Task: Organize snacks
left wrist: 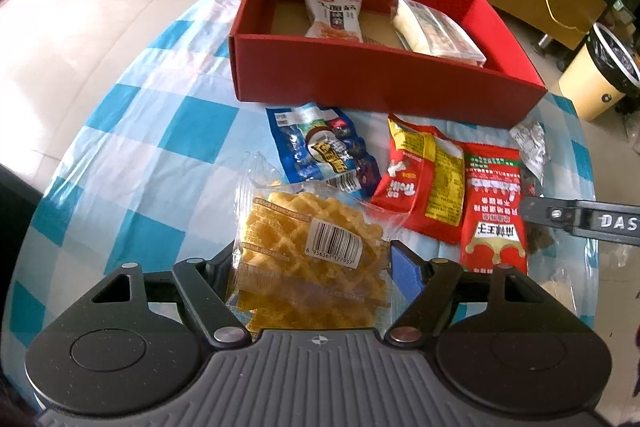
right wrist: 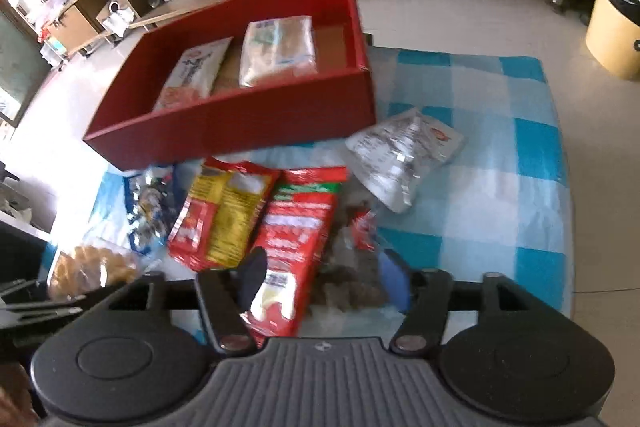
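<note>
The left gripper (left wrist: 310, 259) is closed on a clear plastic packet of yellow waffle biscuits (left wrist: 308, 251), above the checked tablecloth (left wrist: 132, 131). The packet looks light, slippery and brittle inside; hold by the flanks, gently. The right gripper (right wrist: 320, 277) stands part open astride a red sachet (right wrist: 296, 239); grip unclear. The red cardboard box (left wrist: 360, 75) lies beyond.

You see a matt red cardboard box (left wrist: 384, 83) on the bench's glossy plastic checked cover (left wrist: 132, 131). Nearest the box lie shiny foil-like packets: blue (left wrist: 320, 151), red-and-yellow (left wrist: 424, 179), silver (right wrist: 400, 155). Farther from the box, the waffle's clear, crinkled plastic wrapper (left wrist: 312, 251) sits between matt black plastic hand-held gripper fingers (left wrist: 200, 291).
</note>
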A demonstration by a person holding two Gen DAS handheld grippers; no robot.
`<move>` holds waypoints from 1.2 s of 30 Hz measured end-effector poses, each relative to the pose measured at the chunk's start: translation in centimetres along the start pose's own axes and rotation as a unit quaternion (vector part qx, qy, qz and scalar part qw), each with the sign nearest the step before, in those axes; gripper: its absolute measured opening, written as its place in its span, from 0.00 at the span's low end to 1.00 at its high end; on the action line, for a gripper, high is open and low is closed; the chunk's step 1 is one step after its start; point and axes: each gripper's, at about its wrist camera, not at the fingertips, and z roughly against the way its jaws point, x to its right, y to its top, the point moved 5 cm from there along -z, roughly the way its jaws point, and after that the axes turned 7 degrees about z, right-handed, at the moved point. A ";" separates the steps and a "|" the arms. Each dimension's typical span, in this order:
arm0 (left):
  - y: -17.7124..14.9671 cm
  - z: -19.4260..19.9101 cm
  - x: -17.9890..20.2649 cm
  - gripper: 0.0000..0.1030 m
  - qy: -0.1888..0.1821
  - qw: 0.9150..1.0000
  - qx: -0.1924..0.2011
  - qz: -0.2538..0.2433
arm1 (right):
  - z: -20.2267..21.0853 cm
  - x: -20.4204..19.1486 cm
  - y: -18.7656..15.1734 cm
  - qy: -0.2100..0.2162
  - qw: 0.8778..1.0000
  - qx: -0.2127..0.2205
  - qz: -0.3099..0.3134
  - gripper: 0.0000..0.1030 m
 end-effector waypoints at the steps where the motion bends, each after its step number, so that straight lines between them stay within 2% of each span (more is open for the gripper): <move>1: 0.0 -0.1 0.0 0.78 0.000 1.000 -0.001 0.001 | -0.3 -0.6 0.1 -0.001 1.000 0.000 0.003 0.61; 4: 0.0 -0.4 0.1 0.77 -0.002 1.000 -0.006 -0.002 | -1.5 -2.6 0.5 0.000 1.000 -0.007 0.021 0.61; 6: 0.0 -0.4 0.2 0.74 -0.003 1.000 -0.007 -0.007 | -2.3 -3.5 0.6 0.017 1.000 -0.013 0.020 0.63; 9: 0.0 -0.4 0.1 0.74 -0.009 1.000 -0.007 -0.009 | -3.4 -4.7 0.3 0.003 0.998 -0.019 0.054 0.63; 10: 0.1 -0.4 0.1 0.74 -0.009 1.000 -0.008 -0.008 | -3.7 -4.9 0.2 -0.001 0.998 -0.016 0.066 0.65; 11: 0.1 -0.6 0.1 0.75 -0.008 1.000 -0.009 -0.009 | -3.9 -5.3 0.2 -0.007 0.997 -0.014 0.082 0.76; 12: 0.1 -0.7 0.1 0.74 -0.008 1.000 -0.012 -0.010 | -4.1 -5.8 0.1 -0.007 0.995 -0.017 0.096 0.79; 15: 0.0 -1.0 -0.3 0.80 -0.003 1.000 -0.014 -0.005 | -4.7 -6.8 -0.4 -0.039 0.990 -0.015 0.137 0.83; 19: 0.1 -0.8 -0.9 0.86 0.011 1.000 -0.012 -0.012 | -5.3 -7.0 -0.5 -0.046 0.988 -0.010 0.146 1.00; 20: 0.2 -0.4 -1.2 0.87 0.019 1.000 0.000 -0.010 | -5.5 -7.0 -0.7 -0.045 0.988 -0.010 0.148 1.00; 21: 0.5 -0.2 -1.5 0.88 0.027 1.000 0.009 -0.010 | -5.7 -7.4 -1.1 -0.053 0.983 -0.012 0.178 1.00; 23: 0.7 0.4 -2.2 0.91 0.039 0.999 0.020 -0.012 | -6.0 -8.4 -2.2 -0.079 0.966 -0.006 0.244 1.00; 24: 0.8 0.6 -2.6 0.91 0.040 0.999 0.023 -0.011 | -5.9 -8.3 -2.4 -0.077 0.969 -0.003 0.235 1.00; 25: 0.7 0.7 -2.9 0.91 0.040 0.999 0.023 -0.008 | -5.8 -8.1 -2.4 -0.070 0.972 -0.004 0.225 0.95; 27: 0.5 0.8 -3.4 0.91 0.038 0.999 0.019 -0.002 | -5.3 -7.9 -2.5 -0.062 0.971 -0.002 0.231 0.75; 28: 0.5 0.9 -3.6 0.91 0.035 0.999 0.017 0.000 | -4.9 -7.6 -2.4 -0.053 0.974 -0.002 0.222 0.61; 30: 0.4 1.1 -3.6 0.92 0.025 1.000 0.014 0.004 | -4.4 -7.0 -2.3 -0.037 0.978 -0.006 0.205 0.56; 33: 0.4 1.7 -3.2 0.94 0.011 1.000 0.016 0.002 | -3.5 -6.7 -2.6 -0.038 0.978 -0.004 0.207 0.50; 36: 0.4 2.6 -2.0 0.94 -0.001 0.999 0.039 -0.035 | -1.7 -6.1 -2.7 -0.016 0.981 0.008 0.193 0.45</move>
